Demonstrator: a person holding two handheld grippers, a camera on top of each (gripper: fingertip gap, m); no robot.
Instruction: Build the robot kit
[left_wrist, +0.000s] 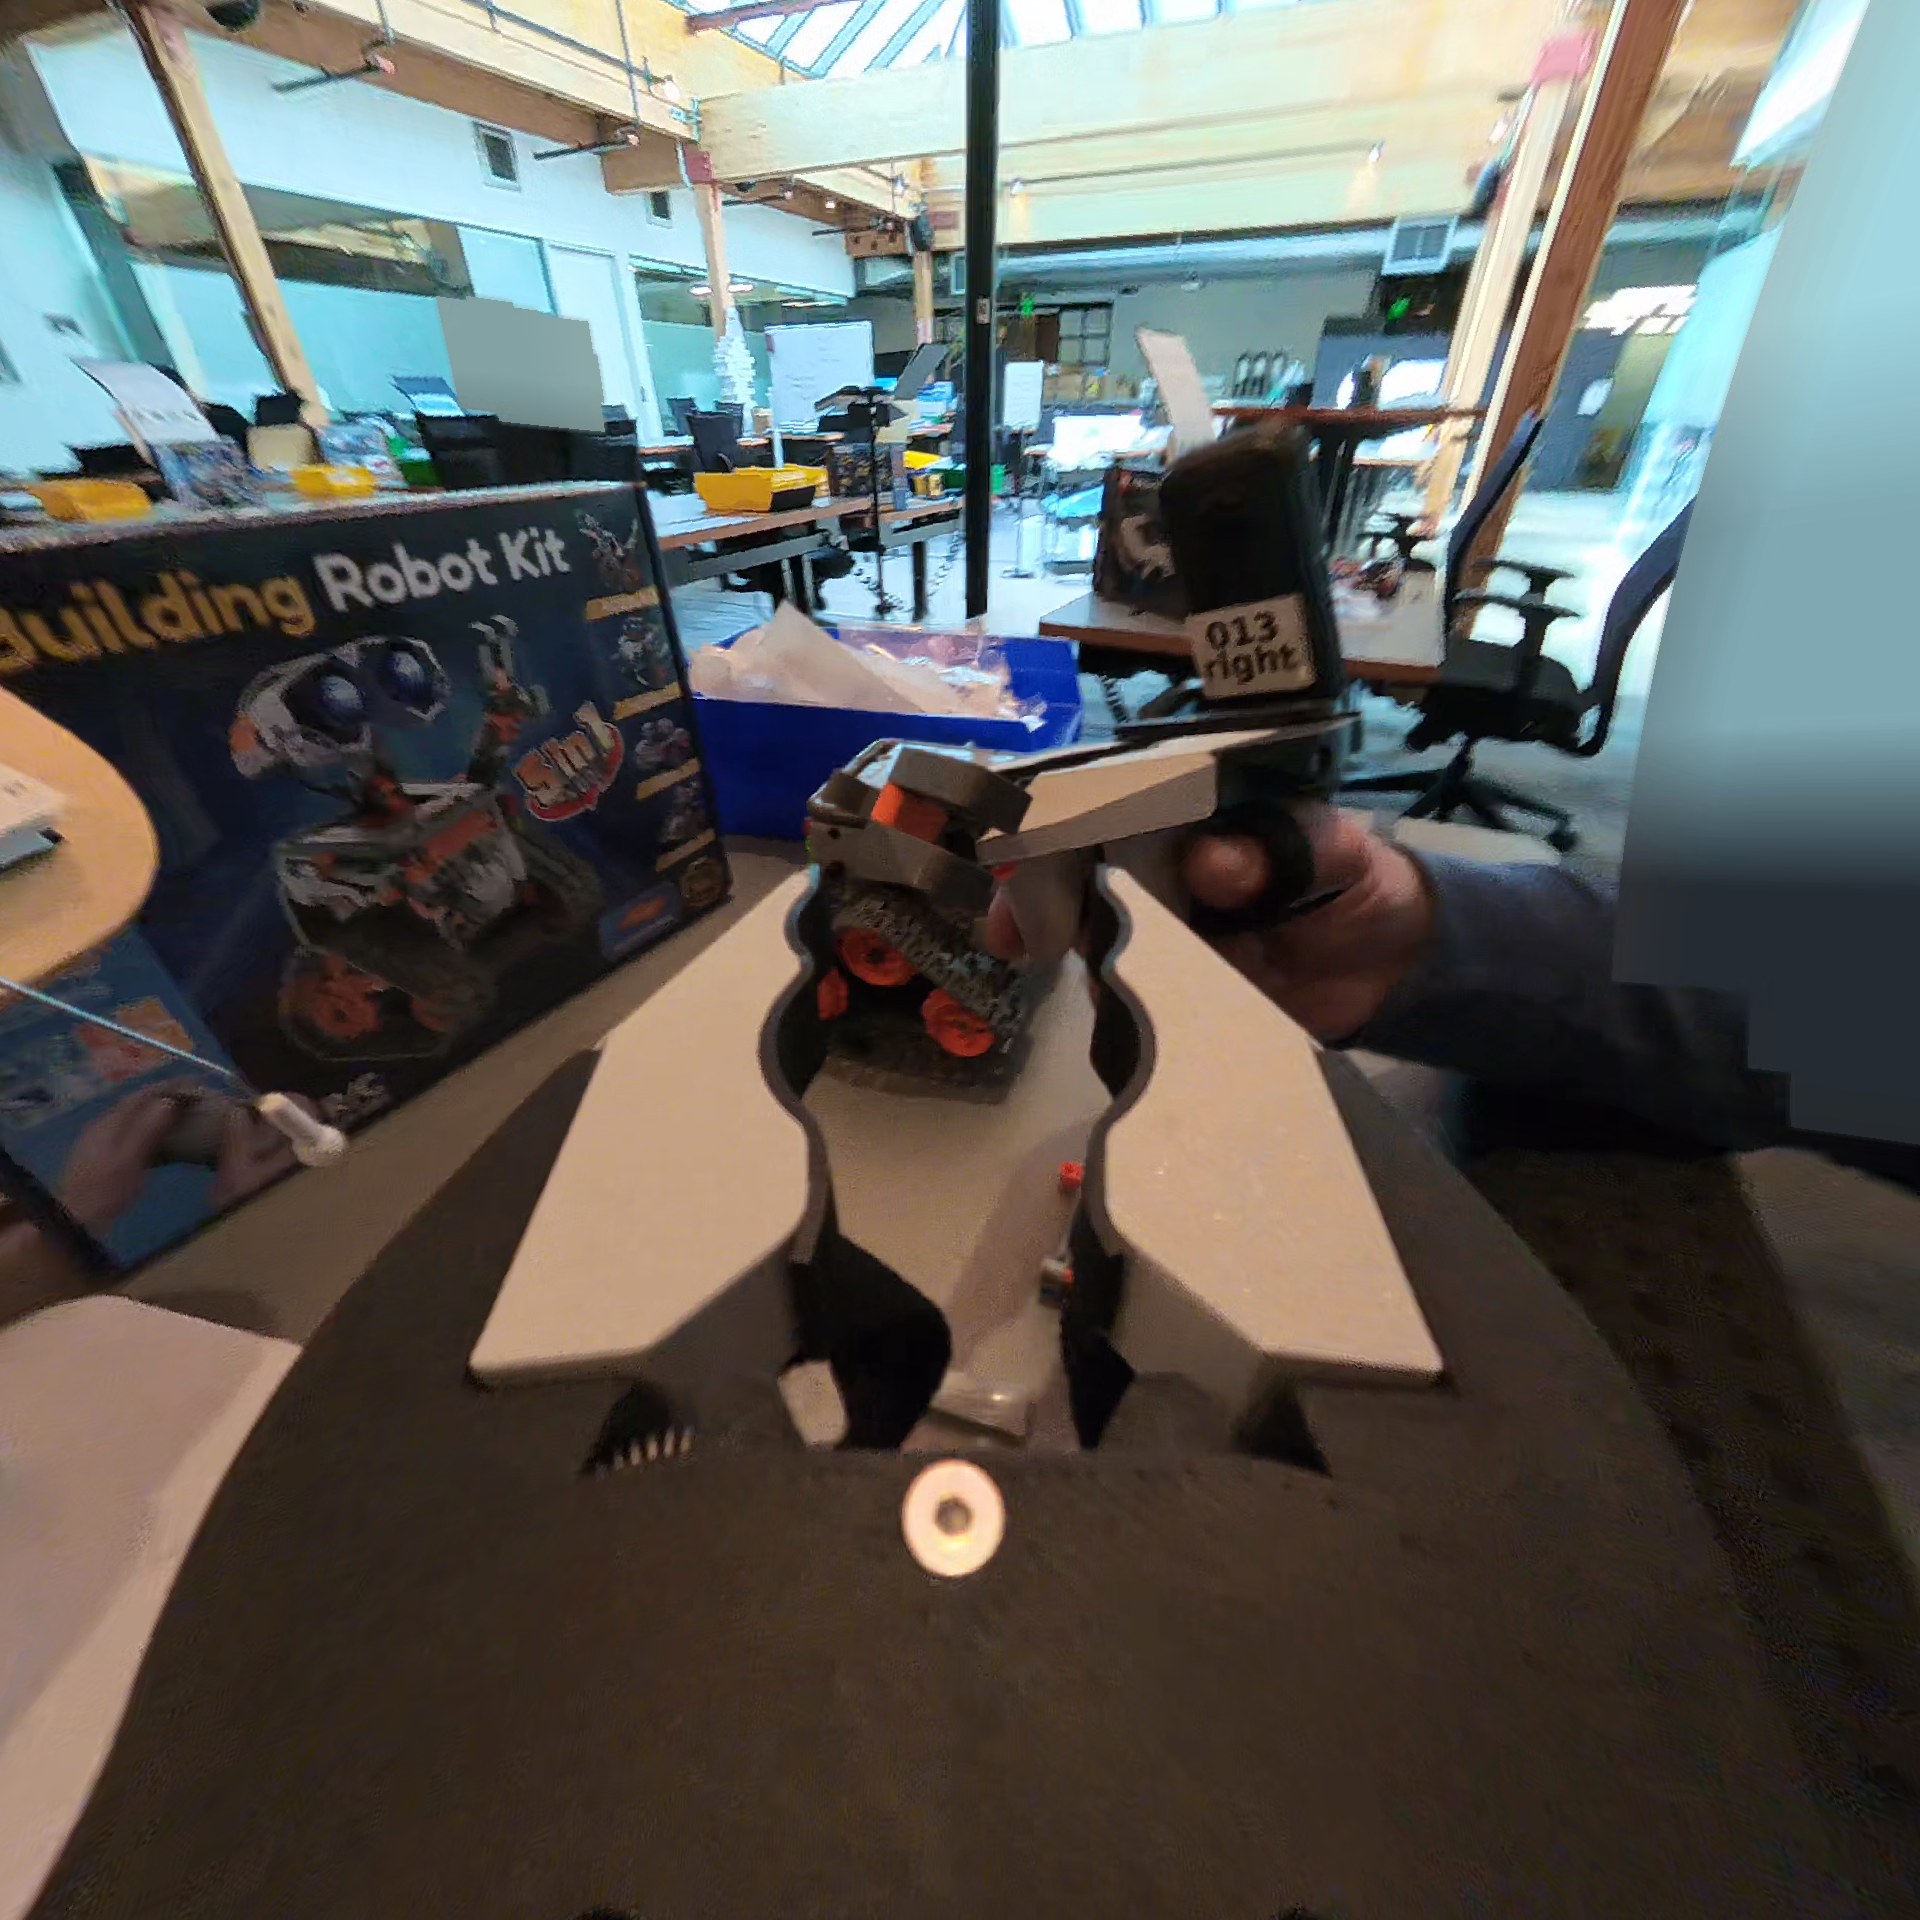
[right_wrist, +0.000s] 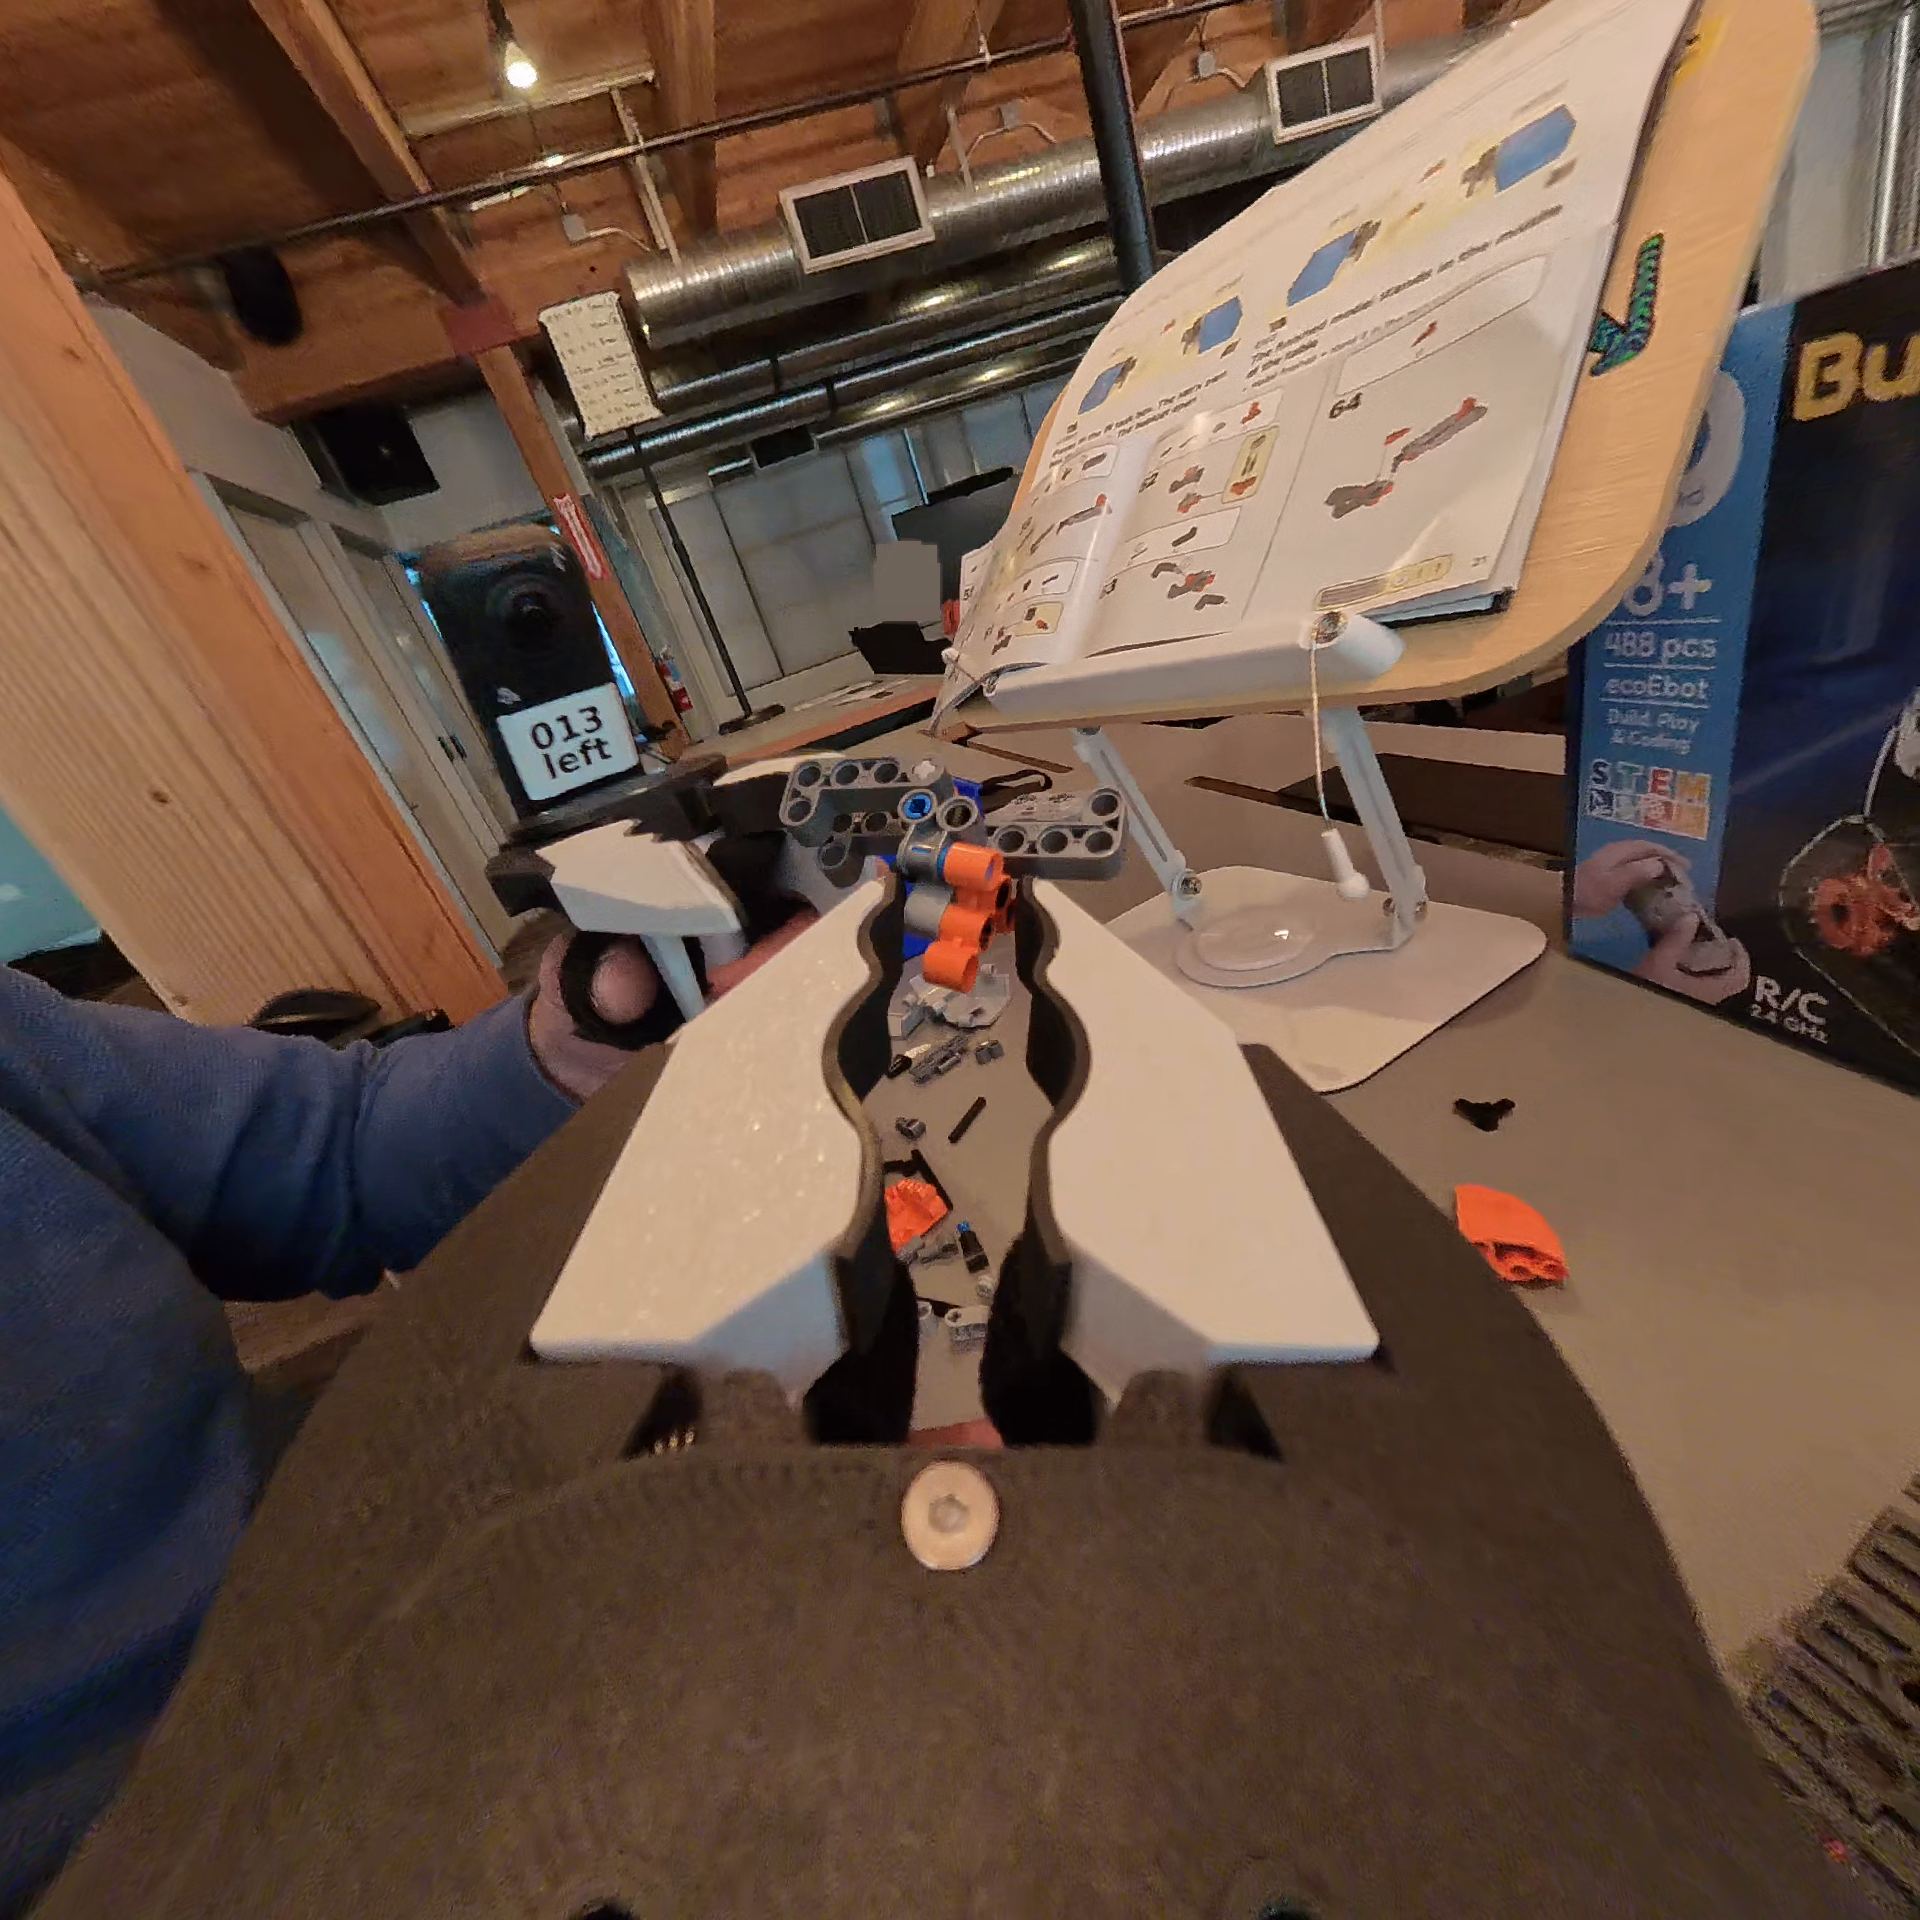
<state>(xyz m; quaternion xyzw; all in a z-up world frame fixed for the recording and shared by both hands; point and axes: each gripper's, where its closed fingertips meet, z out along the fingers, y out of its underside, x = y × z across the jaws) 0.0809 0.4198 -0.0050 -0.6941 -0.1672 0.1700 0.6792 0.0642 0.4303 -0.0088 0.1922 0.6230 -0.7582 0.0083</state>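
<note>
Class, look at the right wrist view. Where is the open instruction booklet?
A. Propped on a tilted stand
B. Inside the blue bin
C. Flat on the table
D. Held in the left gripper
A: the booklet lies open on the tilted board of a white stand that rests on the table, beside the kit box.

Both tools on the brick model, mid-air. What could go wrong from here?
1. The left tool and right tool both appear to clamp the brick model at their fingertips only; a twist or opposing pull could pop joints apart.
2. A dropped piece would likely land among the loose parts on the table and be hard to find.
</note>
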